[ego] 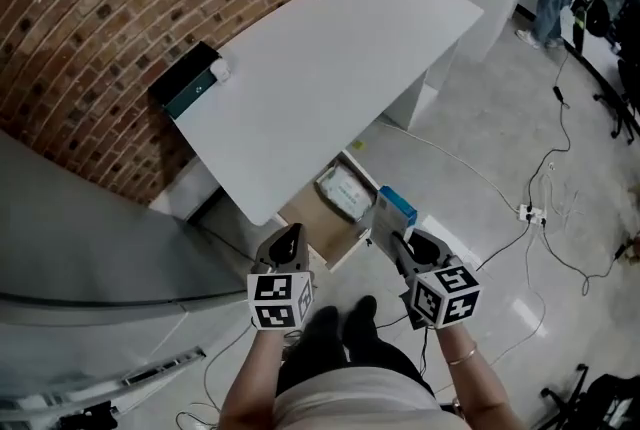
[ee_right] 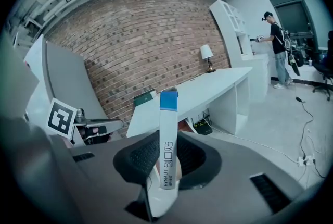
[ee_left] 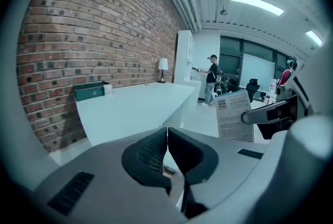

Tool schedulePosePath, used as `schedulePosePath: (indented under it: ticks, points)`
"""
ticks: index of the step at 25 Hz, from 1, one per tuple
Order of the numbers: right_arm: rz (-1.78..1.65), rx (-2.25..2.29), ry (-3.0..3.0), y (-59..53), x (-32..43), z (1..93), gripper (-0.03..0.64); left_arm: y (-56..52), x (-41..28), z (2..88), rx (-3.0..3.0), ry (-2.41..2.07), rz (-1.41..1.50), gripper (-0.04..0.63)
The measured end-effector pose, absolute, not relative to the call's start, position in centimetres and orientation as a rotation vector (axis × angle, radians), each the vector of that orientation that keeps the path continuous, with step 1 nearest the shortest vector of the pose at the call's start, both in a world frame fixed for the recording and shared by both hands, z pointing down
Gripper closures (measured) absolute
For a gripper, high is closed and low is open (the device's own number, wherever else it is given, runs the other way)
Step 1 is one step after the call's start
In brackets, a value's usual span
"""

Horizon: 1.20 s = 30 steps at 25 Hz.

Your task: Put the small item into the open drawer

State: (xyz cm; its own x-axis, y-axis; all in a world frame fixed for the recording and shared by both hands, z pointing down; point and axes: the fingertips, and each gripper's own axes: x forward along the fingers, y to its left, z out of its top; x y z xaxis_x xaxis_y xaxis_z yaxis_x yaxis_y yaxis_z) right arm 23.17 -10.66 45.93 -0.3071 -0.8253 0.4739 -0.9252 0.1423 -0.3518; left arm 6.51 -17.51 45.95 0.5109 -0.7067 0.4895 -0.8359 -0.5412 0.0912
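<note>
Carrying the box (ego: 392, 210) to the drawer (ego: 305, 216) looks like the step in hand. From the head view: holds the slim white box, blue end up, in the right gripper (ego: 392, 240), just beside the open drawer that juts from under the white counter (ego: 330, 58), not yet over it. Shows a white packet (ego: 345, 190) already lying in the drawer. Keeps the left gripper (ego: 290, 238) near the drawer's near corner, carrying nothing.

From the left gripper view: fingers (ee_left: 148, 152) pressed together, nothing between them. Catches the box off to the right, label side showing, with the counter stretching ahead.

From the right gripper view: fingers (ee_right: 136, 158) partly apart and clamped on the lower half of the box, standing it upright between them.

Next, probably: needs the box brought over the drawer's open well, lowered clear of the counter edge above, laid beside the packet, then released by parting the fingers.
</note>
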Motion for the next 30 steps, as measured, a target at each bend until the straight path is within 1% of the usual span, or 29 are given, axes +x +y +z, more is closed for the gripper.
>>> schedulePosePath:
  ticks: [8,18,30]
  points:
    - [0.883,1.486,-2.298,-12.8,17.0,48.2,0.524,-16.9,0.1,47.5,2.282,-1.448,0.539,0.569]
    - [0.867,1.334,-2.257,-13.9,9.9,51.0,0.525,-16.8,-7.0,48.4,2.204,-1.515,0.495,0.569]
    - [0.817,1.253,-2.184,-13.4,5.0,54.0,0.523,-14.6,-13.5,50.0,2.136,-1.558,0.451,0.569]
